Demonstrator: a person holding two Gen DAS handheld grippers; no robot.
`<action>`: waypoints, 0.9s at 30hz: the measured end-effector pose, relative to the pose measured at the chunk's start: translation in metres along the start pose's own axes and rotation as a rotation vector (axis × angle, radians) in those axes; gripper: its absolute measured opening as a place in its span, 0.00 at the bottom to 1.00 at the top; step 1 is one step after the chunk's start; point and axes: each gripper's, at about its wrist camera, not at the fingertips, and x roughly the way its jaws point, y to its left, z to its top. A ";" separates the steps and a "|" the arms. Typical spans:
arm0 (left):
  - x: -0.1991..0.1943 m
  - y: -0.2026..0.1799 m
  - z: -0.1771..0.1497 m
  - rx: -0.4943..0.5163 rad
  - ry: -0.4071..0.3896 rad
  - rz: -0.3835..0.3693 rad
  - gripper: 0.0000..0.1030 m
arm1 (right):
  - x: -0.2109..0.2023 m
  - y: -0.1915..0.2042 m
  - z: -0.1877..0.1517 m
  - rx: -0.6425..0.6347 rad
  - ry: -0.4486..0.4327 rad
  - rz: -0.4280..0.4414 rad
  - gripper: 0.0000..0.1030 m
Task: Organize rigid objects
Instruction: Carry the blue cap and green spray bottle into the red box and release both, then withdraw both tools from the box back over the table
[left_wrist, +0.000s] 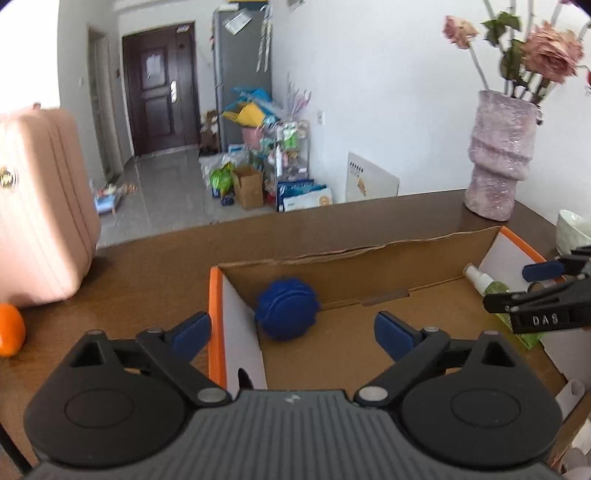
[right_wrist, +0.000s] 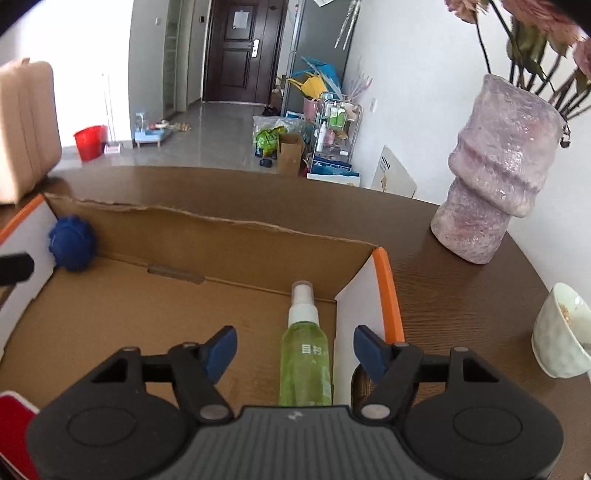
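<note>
Looking down into the open cardboard box (left_wrist: 369, 306) on the brown table (left_wrist: 155, 258): the spiky blue ball (left_wrist: 287, 308) sits in its 10 o'clock corner against the white end wall, and the green spray bottle (right_wrist: 304, 365) lies flat along the 3 o'clock wall, nozzle pointing to 12. Left gripper (left_wrist: 291, 332) has its jaws spread wide, gripping nothing, ball just ahead. Right gripper (right_wrist: 294, 350) is spread too, pads clear of the bottle lying between them. Pink vase (right_wrist: 495, 173) stands at 2 o'clock, outside the box.

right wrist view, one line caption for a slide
Open right gripper above a green spray bottle lying in a cardboard box, blue ball at far corner.
</note>
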 end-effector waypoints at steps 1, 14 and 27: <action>0.001 0.003 0.000 -0.016 0.006 -0.001 0.94 | 0.000 0.000 0.000 -0.009 0.001 -0.003 0.67; -0.088 0.004 0.020 -0.015 -0.098 0.072 0.96 | -0.076 -0.021 0.003 -0.014 -0.107 0.002 0.82; -0.278 -0.019 0.011 0.040 -0.343 0.087 1.00 | -0.264 -0.040 -0.024 0.021 -0.364 -0.006 0.95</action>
